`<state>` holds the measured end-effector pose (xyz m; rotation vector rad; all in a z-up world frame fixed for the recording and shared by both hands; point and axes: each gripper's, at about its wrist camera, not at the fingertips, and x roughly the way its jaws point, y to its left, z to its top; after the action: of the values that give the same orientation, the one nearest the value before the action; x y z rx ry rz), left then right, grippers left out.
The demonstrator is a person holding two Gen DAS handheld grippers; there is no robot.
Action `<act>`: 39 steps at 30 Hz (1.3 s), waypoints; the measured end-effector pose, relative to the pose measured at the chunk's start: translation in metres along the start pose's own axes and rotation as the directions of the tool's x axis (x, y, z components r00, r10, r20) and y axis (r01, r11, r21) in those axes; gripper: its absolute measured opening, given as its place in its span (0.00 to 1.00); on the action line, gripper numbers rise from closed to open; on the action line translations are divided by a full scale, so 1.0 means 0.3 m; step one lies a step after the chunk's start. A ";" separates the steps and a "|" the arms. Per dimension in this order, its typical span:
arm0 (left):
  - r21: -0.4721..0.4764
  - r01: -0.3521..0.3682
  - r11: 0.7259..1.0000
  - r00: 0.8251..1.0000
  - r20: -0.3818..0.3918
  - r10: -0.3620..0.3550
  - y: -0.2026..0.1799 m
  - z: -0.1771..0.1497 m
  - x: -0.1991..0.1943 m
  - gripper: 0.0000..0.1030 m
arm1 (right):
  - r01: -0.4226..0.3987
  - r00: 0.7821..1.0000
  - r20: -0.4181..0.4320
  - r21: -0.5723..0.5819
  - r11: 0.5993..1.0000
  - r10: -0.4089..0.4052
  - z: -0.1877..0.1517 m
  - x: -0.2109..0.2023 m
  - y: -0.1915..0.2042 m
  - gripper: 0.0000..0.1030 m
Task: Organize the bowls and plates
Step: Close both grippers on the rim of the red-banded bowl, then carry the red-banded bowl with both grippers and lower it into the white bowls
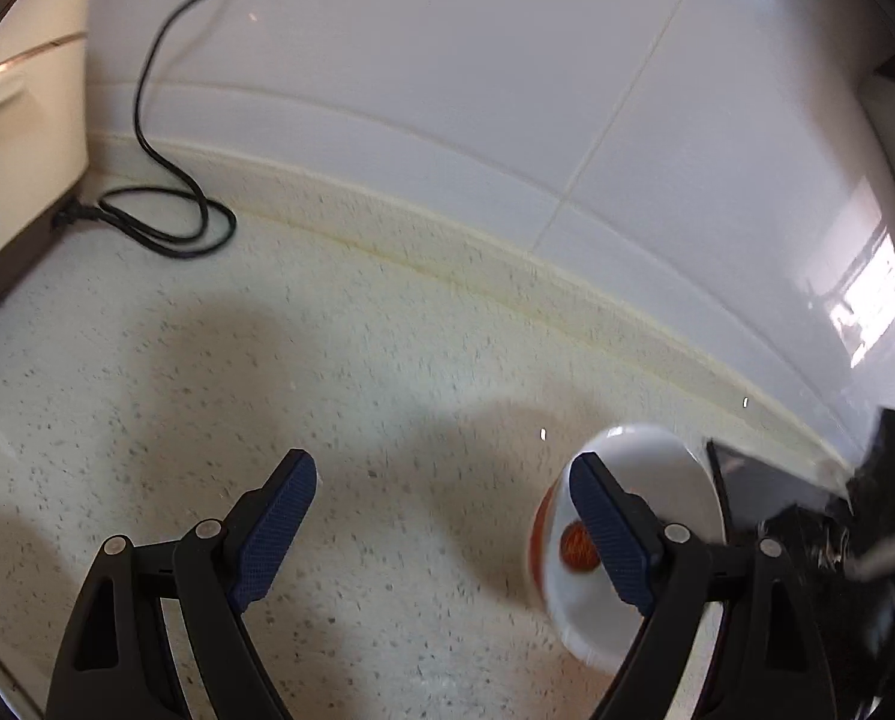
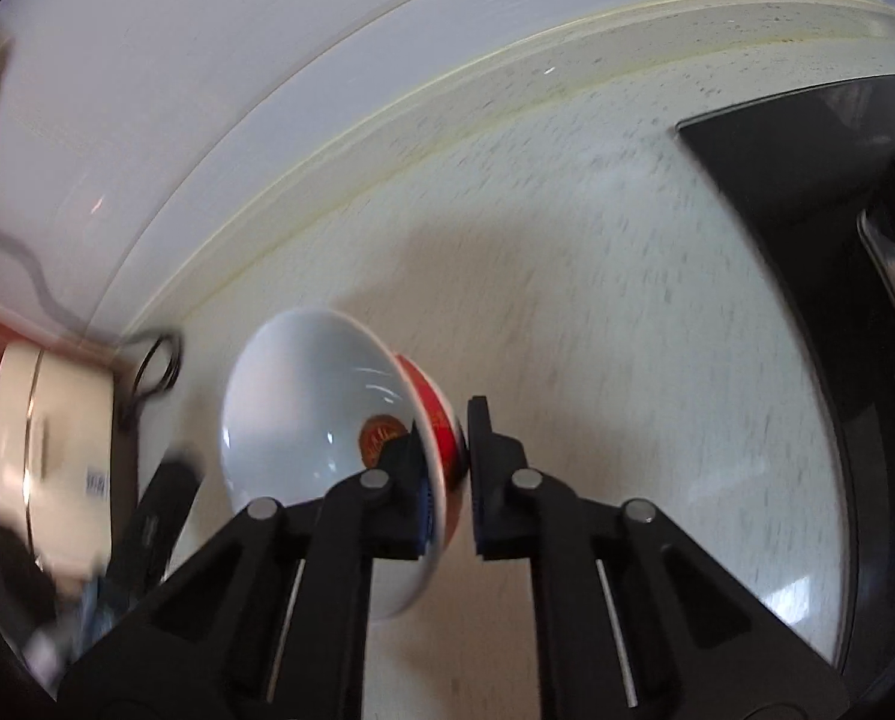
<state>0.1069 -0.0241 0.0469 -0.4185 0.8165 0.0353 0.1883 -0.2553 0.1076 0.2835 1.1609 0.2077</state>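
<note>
My right gripper (image 2: 447, 468) is shut on the rim of a white bowl (image 2: 303, 408) with a red outside and a red emblem inside. The bowl is tilted on its side above the speckled counter (image 2: 597, 300). In the left wrist view the same bowl (image 1: 657, 468) shows at the lower right, partly behind my right finger. My left gripper (image 1: 441, 516) is open and empty above the counter (image 1: 327, 360). The bowl lies outside its fingers.
A cream appliance (image 1: 15, 120) with a looped black cord (image 1: 165, 222) stands at the left against the white tiled wall (image 1: 447, 60). A black glass cooktop (image 2: 807, 210) lies in the counter at the right. The cream appliance (image 2: 51, 450) shows at the left in the right wrist view.
</note>
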 end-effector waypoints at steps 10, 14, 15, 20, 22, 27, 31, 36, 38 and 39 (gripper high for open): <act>0.153 -0.097 0.983 0.989 -0.092 0.112 -0.080 -0.048 0.014 0.85 | -0.064 0.997 0.042 -0.004 0.998 0.064 -0.145 -0.043 -0.017 0.24; 0.152 -0.111 0.982 0.987 -0.102 0.127 -0.067 -0.058 -0.015 0.85 | -0.065 0.995 0.069 -0.026 0.998 0.067 -0.170 -0.078 -0.033 0.34; 0.161 -0.119 0.980 0.987 -0.092 0.135 -0.070 -0.059 -0.022 0.85 | -0.067 0.995 0.071 -0.028 0.997 0.069 -0.166 -0.077 -0.038 0.37; 0.231 -0.143 0.962 0.980 -0.101 0.169 -0.090 -0.086 0.014 0.75 | -0.053 0.996 0.070 -0.077 0.996 0.059 -0.170 -0.089 -0.035 0.39; 0.210 -0.074 0.975 0.986 -0.132 0.104 -0.086 -0.095 0.021 0.52 | -0.035 0.996 0.080 -0.107 0.994 0.044 -0.179 -0.088 -0.023 0.39; 0.185 0.032 0.982 0.988 -0.154 -0.003 -0.089 -0.111 0.020 0.13 | -0.083 0.994 0.066 -0.140 0.987 0.093 -0.194 -0.084 -0.011 0.27; 0.181 0.063 0.981 0.991 -0.126 -0.041 -0.078 -0.116 0.005 0.10 | -0.083 0.994 0.064 -0.154 0.985 0.094 -0.204 -0.080 0.000 0.24; 0.153 0.075 0.985 0.994 -0.096 -0.061 -0.042 -0.103 -0.041 0.10 | -0.109 0.992 0.051 -0.150 0.983 0.117 -0.215 -0.082 0.001 0.19; 0.150 0.071 0.986 0.995 -0.080 -0.060 -0.027 -0.100 -0.067 0.10 | -0.127 0.989 0.058 -0.163 0.978 0.138 -0.218 -0.098 0.017 0.19; 0.153 0.061 0.986 0.996 -0.069 -0.051 -0.031 -0.108 -0.083 0.10 | -0.134 0.987 0.062 -0.169 0.977 0.146 -0.221 -0.105 0.023 0.19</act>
<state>0.0689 -0.0415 0.0482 -0.2967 0.8644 -0.0942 0.1148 -0.2508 0.1127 0.2259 1.0443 0.4117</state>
